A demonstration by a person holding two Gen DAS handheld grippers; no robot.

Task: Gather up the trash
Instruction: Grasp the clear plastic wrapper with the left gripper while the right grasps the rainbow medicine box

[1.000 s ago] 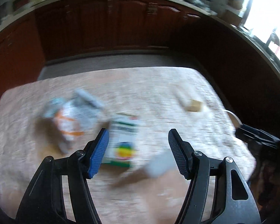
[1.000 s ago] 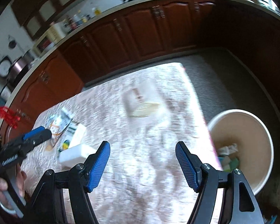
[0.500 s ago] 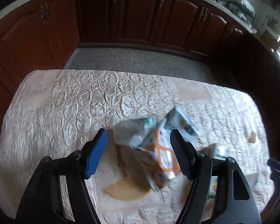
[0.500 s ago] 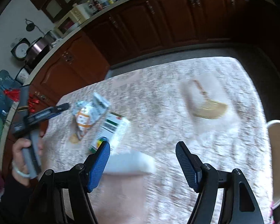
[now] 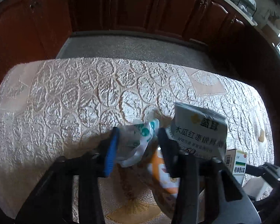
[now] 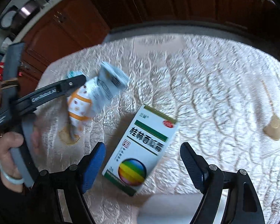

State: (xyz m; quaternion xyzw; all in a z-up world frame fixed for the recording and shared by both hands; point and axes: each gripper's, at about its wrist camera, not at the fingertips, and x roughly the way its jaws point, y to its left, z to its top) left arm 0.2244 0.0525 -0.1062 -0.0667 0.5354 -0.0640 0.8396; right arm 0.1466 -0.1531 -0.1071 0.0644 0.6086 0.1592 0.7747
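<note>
My left gripper [image 5: 138, 141] has closed on a crumpled white, teal and orange snack wrapper [image 5: 138, 140] on the quilted tablecloth; the wrapper's printed grey end [image 5: 199, 128] sticks out to the right. In the right wrist view the left gripper [image 6: 74, 82] sits over that wrapper [image 6: 84, 102]. My right gripper [image 6: 141, 160] is open, its fingers either side of a white and green medicine box [image 6: 140, 147] lying flat. The box also shows at the right of the left wrist view [image 5: 237, 162].
The table [image 5: 65, 97] is covered by a pale quilted cloth. A small tan piece [image 6: 274, 127] lies at the right. A white object [image 6: 164, 205] lies under my right gripper near the front edge. Dark wooden cabinets [image 5: 140, 9] stand beyond a strip of grey floor.
My left gripper moved forward over the wrapper and closed on it. My right gripper swung left and down until its open fingers straddle the medicine box.
</note>
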